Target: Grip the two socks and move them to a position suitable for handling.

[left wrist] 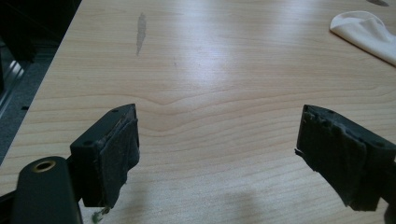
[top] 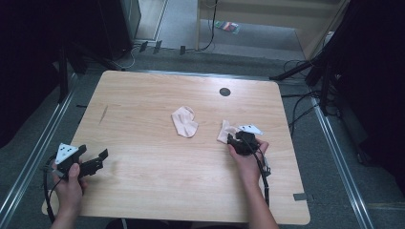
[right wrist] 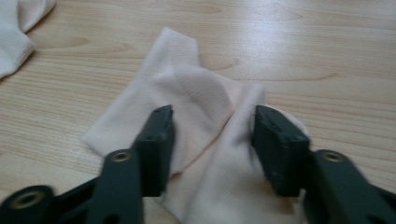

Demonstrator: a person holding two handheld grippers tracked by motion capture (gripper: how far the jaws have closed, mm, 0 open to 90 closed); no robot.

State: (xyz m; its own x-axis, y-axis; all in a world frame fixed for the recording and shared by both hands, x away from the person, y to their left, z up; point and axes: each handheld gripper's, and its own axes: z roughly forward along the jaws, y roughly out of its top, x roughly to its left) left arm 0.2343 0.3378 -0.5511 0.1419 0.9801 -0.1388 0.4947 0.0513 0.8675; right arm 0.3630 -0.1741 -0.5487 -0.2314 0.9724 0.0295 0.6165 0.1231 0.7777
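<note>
A pale wooden table (top: pixel 143 181) is seen from above, with a person's forearms entering from the bottom edge. At the far left, near the table's left edge, the left gripper (top: pixel 98 161) is held low over bare wood, its jaws spread wide with nothing between them. In the left gripper view, a cream sock shows far off at the upper right, well apart from this gripper.

Near the middle of the table lies that loose sock (top: pixel 184 121), crumpled and untouched.

Farther right, the right gripper (top: pixel 234 138) is down on a second sock (top: pixel 224 130). In the right gripper view its jaws are parted, one on each side of a raised fold, not yet pinching. This sock's long axis runs away from the gripper, up and to the left. The right hand (top: pixel 246 160) is clearly nearer to both socks, so closing on the fold looks like the likely next move.
</note>
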